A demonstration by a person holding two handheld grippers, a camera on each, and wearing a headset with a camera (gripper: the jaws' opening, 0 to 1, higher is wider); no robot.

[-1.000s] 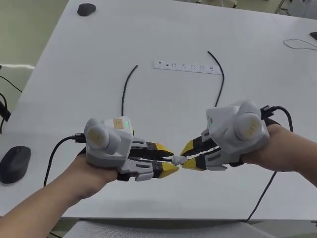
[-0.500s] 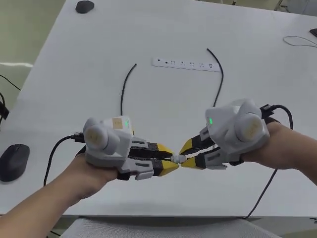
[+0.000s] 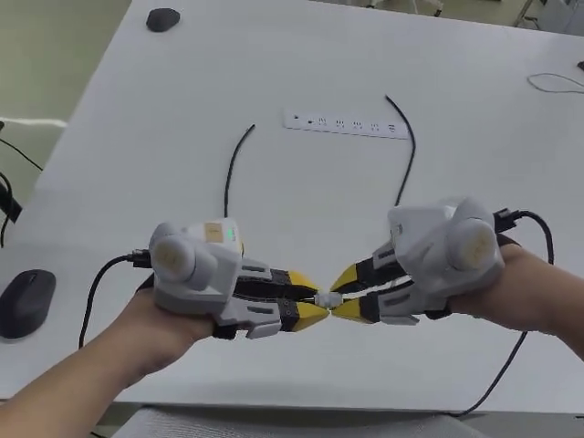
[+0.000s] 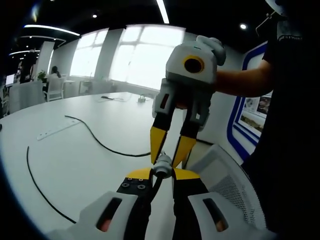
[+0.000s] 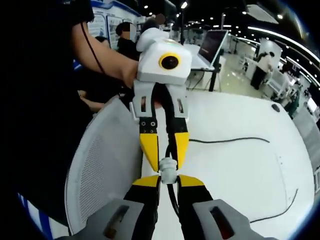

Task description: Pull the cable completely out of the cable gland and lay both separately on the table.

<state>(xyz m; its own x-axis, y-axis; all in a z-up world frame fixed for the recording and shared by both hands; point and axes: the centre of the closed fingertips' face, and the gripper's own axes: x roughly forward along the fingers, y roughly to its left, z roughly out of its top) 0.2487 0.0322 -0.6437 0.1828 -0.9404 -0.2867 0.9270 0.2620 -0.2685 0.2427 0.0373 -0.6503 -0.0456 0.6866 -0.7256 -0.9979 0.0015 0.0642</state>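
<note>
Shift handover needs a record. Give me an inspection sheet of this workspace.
Surface: white table, work held above its near part.
Job's things: cable gland held in the air, black cable still through it.
Clutter: power strip; far mouse; near mouse.
Grippers: left gripper fingers shut on the gland; right gripper fingers at its other end, grip unclear.
Cables: left loose cable and right loose cable, black, on the table.
Surroundings: white mesh chair; office windows.
</note>
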